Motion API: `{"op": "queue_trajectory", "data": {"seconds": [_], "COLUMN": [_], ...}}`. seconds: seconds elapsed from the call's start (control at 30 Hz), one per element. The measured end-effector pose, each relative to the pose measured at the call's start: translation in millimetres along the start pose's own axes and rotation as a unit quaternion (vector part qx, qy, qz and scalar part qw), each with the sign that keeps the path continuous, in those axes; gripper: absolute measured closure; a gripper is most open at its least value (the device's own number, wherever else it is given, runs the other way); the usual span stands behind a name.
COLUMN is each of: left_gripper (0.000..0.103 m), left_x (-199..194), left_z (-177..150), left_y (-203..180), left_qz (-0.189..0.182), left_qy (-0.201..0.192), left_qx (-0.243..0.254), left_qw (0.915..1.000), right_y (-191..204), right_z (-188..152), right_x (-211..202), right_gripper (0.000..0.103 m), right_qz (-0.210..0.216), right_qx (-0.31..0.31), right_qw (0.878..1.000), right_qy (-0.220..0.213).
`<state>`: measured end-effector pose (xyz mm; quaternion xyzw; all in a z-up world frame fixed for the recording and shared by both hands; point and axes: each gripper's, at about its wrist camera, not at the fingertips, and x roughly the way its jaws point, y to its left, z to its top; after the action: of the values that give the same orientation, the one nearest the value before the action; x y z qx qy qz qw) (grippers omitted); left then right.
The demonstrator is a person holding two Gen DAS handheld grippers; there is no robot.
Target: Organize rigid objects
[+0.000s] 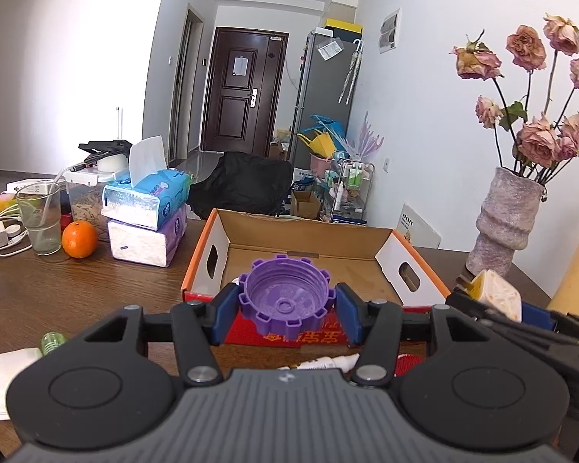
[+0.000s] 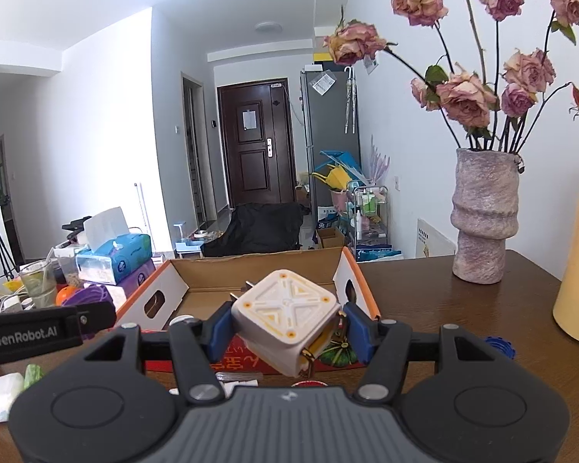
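Here we hold two items, both placed against the open cardboard box on the wooden table.

Item one: a purple toothed cap, hollow side toward the camera, clamped between the blue pads of our left gripper. It hangs just before the box's near wall, above its red printed front.

Item two: a white cube-shaped plug adapter with yellow trim and metal prongs, tilted on one corner, pinched by our right gripper. It sits at the box's near edge, toward the right side wall with the oval handle hole.

Left of the box: stacked tissue packs, an orange and a drinking glass with a straw.

Right of the box: a grey textured vase of dried pink roses, standing well apart from it.

Near side of the box, under our left gripper: a white tube, partly hidden.
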<state>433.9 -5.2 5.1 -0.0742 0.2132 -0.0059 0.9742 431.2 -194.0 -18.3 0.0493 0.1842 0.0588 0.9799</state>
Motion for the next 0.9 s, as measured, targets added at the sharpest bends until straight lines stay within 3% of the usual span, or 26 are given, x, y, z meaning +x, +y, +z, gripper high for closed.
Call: {"op": "queue_trajectory", "data": {"seconds": [0.9], "left_gripper": [0.048], "left_x": [107], "left_z": [36], "left_y": [-5], "left_qz": [0.016], "left_qy": [0.012], "left_qx": [0.012], "left_qw": [0.9997], "right_y": [-2], "right_z": [21], "right_x": [108], "right_gripper": [0.044], "right_qz": [-0.001], "right_qx": [-0.01], "right_qw": [1.0], "right_qy": [0.019]}}
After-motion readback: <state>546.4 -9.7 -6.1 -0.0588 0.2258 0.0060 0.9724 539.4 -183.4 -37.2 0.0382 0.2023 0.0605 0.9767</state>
